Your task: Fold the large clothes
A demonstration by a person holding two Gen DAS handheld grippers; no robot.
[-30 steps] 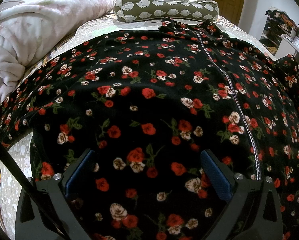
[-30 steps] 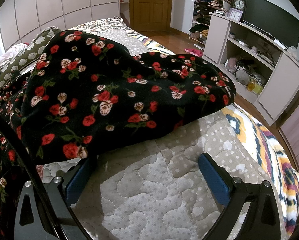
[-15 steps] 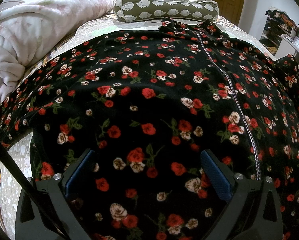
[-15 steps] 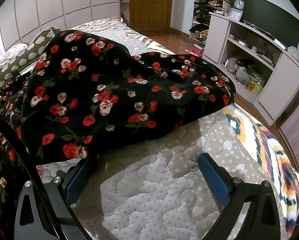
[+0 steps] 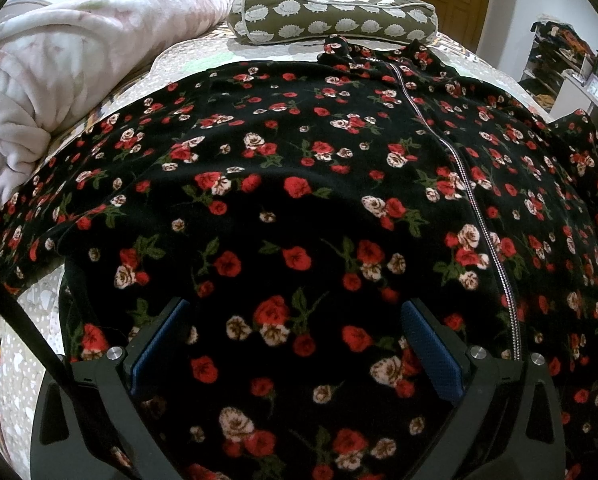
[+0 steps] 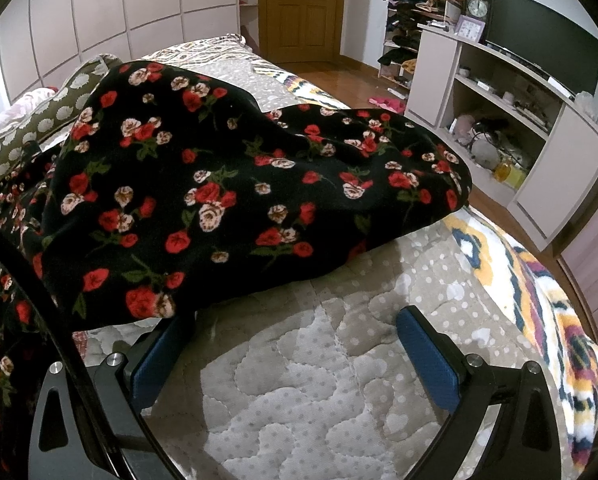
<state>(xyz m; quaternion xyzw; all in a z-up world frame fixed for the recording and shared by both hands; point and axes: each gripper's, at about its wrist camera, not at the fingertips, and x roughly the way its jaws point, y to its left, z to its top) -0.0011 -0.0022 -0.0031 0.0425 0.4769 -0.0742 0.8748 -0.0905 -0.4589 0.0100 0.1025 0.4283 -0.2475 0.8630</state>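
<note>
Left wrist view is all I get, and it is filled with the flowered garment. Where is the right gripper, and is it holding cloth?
Observer: The right gripper is over bare quilt, jaws open and nothing between them.
Operator: How near is the garment to it?
Observer: The hem of the flowered garment lies just ahead of it and covers the tip of its left finger.
Operator: Does the cloth lie flat on that side?
Observer: No, it humps up in a loose mound, and a sleeve runs out toward the edge of the bed.
Operator: Anything past that edge?
Observer: A shelf unit stands across a strip of wooden floor.
</note>
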